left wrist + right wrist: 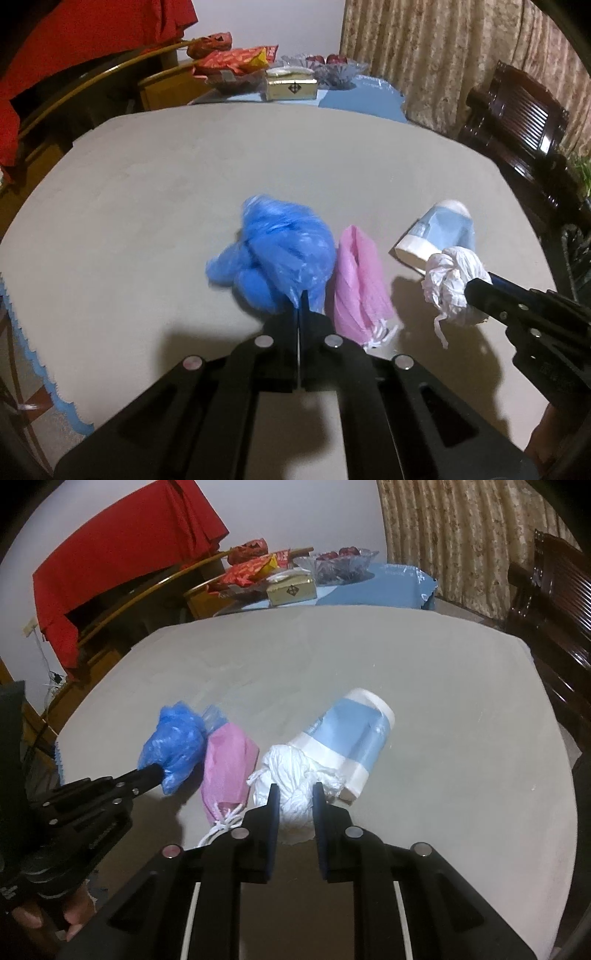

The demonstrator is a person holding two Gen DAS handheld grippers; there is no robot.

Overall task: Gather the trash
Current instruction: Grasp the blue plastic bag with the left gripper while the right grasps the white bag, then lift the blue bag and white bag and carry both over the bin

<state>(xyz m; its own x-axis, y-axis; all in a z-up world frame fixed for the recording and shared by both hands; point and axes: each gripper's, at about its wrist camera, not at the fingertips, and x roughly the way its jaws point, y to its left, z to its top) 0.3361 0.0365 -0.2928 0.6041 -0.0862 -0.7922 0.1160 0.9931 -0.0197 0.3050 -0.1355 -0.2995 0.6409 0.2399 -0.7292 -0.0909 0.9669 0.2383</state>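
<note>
A crumpled blue plastic bag [277,247] lies on the grey tabletop [166,192]; my left gripper [301,299] is shut on its near edge, also seen in the right wrist view [157,771] with the blue bag [175,738]. A pink mesh bag [356,280] [229,764] lies just right of it. My right gripper [294,794] is closed around a crumpled white plastic bag [291,775], also in the left wrist view [452,284]. A blue-and-white paper cup [351,734] [439,232] lies on its side behind the white bag.
At the table's far edge stand a tissue box [291,86], snack packets [236,61] and a glass fruit bowl [332,70]. A dark wooden chair [517,122] is on the right. A red cloth [122,557] hangs at the left.
</note>
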